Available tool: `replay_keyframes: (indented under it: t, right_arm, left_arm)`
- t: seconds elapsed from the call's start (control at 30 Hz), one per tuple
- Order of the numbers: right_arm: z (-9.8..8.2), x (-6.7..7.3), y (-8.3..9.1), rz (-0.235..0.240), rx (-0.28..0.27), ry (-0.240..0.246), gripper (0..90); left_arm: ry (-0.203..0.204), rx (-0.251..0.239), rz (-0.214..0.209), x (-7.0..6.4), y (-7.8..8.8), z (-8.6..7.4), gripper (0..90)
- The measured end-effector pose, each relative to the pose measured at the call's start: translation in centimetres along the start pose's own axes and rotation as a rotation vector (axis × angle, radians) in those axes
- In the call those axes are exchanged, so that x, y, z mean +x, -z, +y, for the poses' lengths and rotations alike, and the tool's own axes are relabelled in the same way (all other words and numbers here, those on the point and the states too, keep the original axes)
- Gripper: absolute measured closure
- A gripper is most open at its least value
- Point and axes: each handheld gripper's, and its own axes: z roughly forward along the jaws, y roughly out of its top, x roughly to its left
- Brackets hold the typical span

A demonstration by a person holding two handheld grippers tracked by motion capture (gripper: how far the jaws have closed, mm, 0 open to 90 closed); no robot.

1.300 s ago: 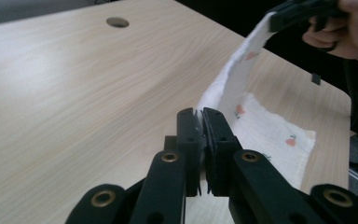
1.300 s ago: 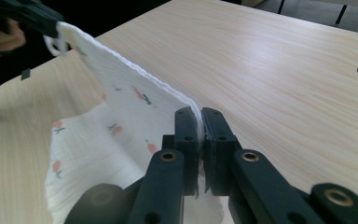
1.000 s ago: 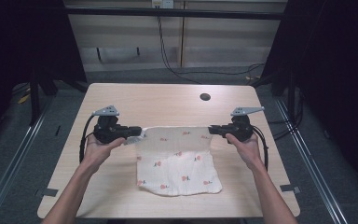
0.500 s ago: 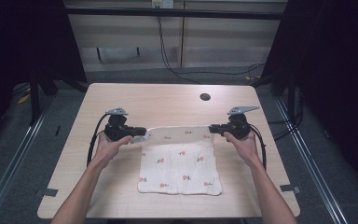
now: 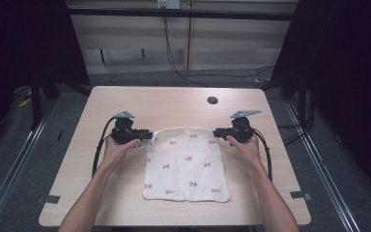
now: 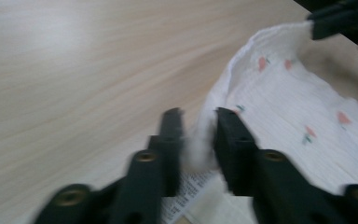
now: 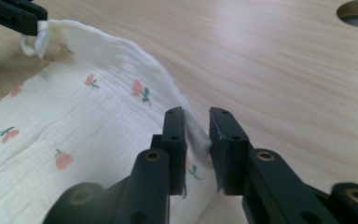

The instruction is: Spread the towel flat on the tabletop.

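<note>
Both grippers' jaws have just been opening. The left gripper [image 5: 144, 138] and right gripper [image 5: 217, 132] stand slightly apart around the far corners of the white flower-printed cloth [image 5: 186, 164] on the pale wooden desk [image 5: 174, 104]; left corner blurred.

1. The high view looks forward and down from above the person's side, taking in the whole wooden surface [image 5: 125, 101], the floor around it and the back wall.
2. The left gripper view sits low, close to the surface, looking along the left gripper [image 6: 199, 135] across the cloth [image 6: 303, 107]; it is blurred, so its exact tilt is unclear.
3. The right gripper view is equally low and near, looking along the right gripper [image 7: 197, 133] the opposite way.
4. Both gripper views share the cloth's far edge, and each catches the other gripper at its top corner; the high view covers both.
</note>
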Motion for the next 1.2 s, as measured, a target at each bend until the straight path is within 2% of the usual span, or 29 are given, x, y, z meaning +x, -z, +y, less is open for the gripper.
replay_keyframes:
  t: [0.03,0.07,0.1,0.17,0.2,0.3,0.4,0.43,0.5,0.57,0.6,0.67,0.73,0.8,0.83,0.9,0.97,1.03,1.07,1.1,1.13,1.2]
  right_arm:
    - [0.0,0.1,0.1,-0.012,-0.012,0.005,70.3]
    - [0.0,0.1,0.2,-0.026,-0.017,0.005,69.5]
    - [0.0,0.1,0.3,-0.021,-0.021,0.0,68.5]
    - [0.0,0.2,0.7,-0.027,-0.023,0.005,64.6]
    - [-0.1,0.2,0.9,-0.022,-0.022,0.006,64.1]
    - [-0.5,0.9,1.9,-0.012,0.009,0.032,61.4]
    - [-1.0,1.8,2.8,-0.006,0.035,0.057,60.8]
    - [-1.5,2.4,3.2,0.001,0.044,0.066,60.8]
    - [-2.2,3.1,3.5,0.006,0.054,0.086,60.9]
    - [-2.9,4.0,3.8,0.025,0.068,0.1,61.3]
    - [-3.1,4.3,3.8,0.024,0.077,0.108,61.8]
    - [-3.6,5.0,4.0,0.03,0.094,0.118,62.4]
    - [-4.1,5.7,4.3,0.037,0.108,0.123,64.2]
    - [-4.6,6.4,4.3,0.057,0.117,0.113,65.3]
    - [-5.0,6.7,4.2,0.066,0.128,0.114,65.8]
    - [-5.4,7.3,3.9,0.057,0.151,0.134,65.7]
    - [-5.8,7.6,3.8,0.045,0.149,0.14,64.6]
    - [-6.2,7.3,3.7,0.043,0.147,0.142,63.1]
    - [-6.4,7.2,3.5,0.018,0.157,0.137,63.1]
    - [-6.5,7.1,3.4,0.015,0.16,0.132,63.1]
    - [-6.6,7.0,3.3,0.016,0.171,0.126,63.1]
    - [-6.6,7.0,3.1,-0.01,0.169,0.138,62.8]
  left_arm:
    - [-0.009,0.005,0.017,-0.1,0.0,0.0,63.2]
    - [-0.019,0.005,0.016,-0.2,0.1,0.0,61.4]
    - [-0.009,-0.001,-0.003,-0.4,0.2,0.0,59.4]
    - [-0.03,0.003,-0.001,-0.7,0.6,0.0,55.0]
    - [-0.047,0.013,-0.013,-1.1,1.0,0.1,54.1]
    - [-0.077,0.011,-0.024,-2.0,2.2,0.0,52.5]
    - [-0.1,0.038,-0.015,-2.6,2.8,-0.5,51.5]
    - [-0.117,0.066,-0.013,-3.1,3.0,-1.4,52.1]
    - [-0.136,0.078,-0.025,-3.6,3.2,-2.1,52.9]
    - [-0.132,0.087,-0.055,-4.1,3.4,-2.7,54.1]
    - [-0.151,0.096,-0.06,-4.5,3.4,-3.1,55.0]
    - [-0.163,0.1,-0.089,-5.0,3.4,-3.5,55.8]
    - [-0.145,0.104,-0.123,-5.3,3.0,-4.3,54.5]
    - [-0.159,0.109,-0.109,-5.7,2.8,-5.0,54.1]
    - [-0.168,0.118,-0.117,-6.0,2.7,-5.2,54.2]
    - [-0.204,0.141,-0.101,-6.5,2.6,-5.7,54.6]
    - [-0.208,0.153,-0.111,-6.5,2.4,-6.0,57.0]
    - [-0.199,0.15,-0.086,-6.6,2.1,-6.3,56.9]
    - [-0.192,0.157,-0.083,-6.6,1.9,-6.4,55.3]
    - [-0.195,0.155,-0.091,-6.8,1.8,-6.5,54.6]
    - [-0.208,0.163,-0.083,-7.0,1.8,-6.6,54.6]
    - [-0.23,0.18,-0.075,-7.4,1.6,-6.8,52.7]
